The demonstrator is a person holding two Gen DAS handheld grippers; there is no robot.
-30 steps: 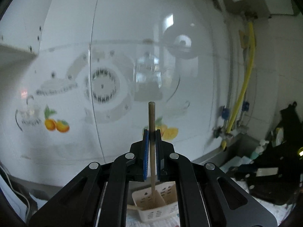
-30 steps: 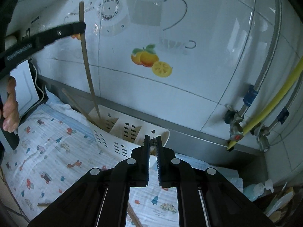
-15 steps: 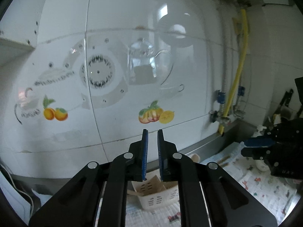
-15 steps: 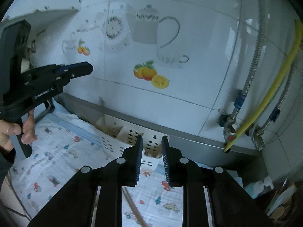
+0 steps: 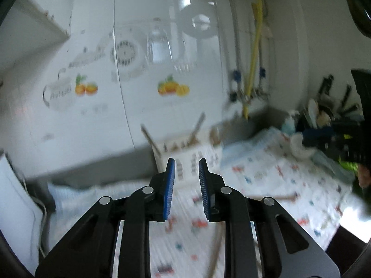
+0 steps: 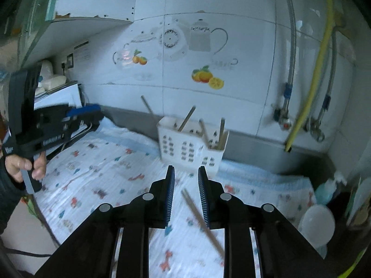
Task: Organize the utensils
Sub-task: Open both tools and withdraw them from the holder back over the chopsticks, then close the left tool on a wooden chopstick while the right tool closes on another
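White caddy (image 6: pixel 190 146): upright chopsticks (image 6: pixel 185 121) inside | left tongs (image 5: pixel 185 185), right tongs (image 6: pixel 184 190): both parted, empty

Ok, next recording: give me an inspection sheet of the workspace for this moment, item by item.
Surface: counter covered by a patterned cloth.
Job's things: white slotted utensil holder by the wall, several chopsticks standing in it; one loose chopstick lying on the cloth.
Clutter: white bottle and teal bottle at the right edge; papers at the left.
Grippers: left hand-held gripper open and empty, jaws just opening; right hand-held gripper open and empty, above the loose chopstick.
Cables: white cord at the left.
Surroundings: tiled wall with fruit decals, yellow hose, braided metal hoses.
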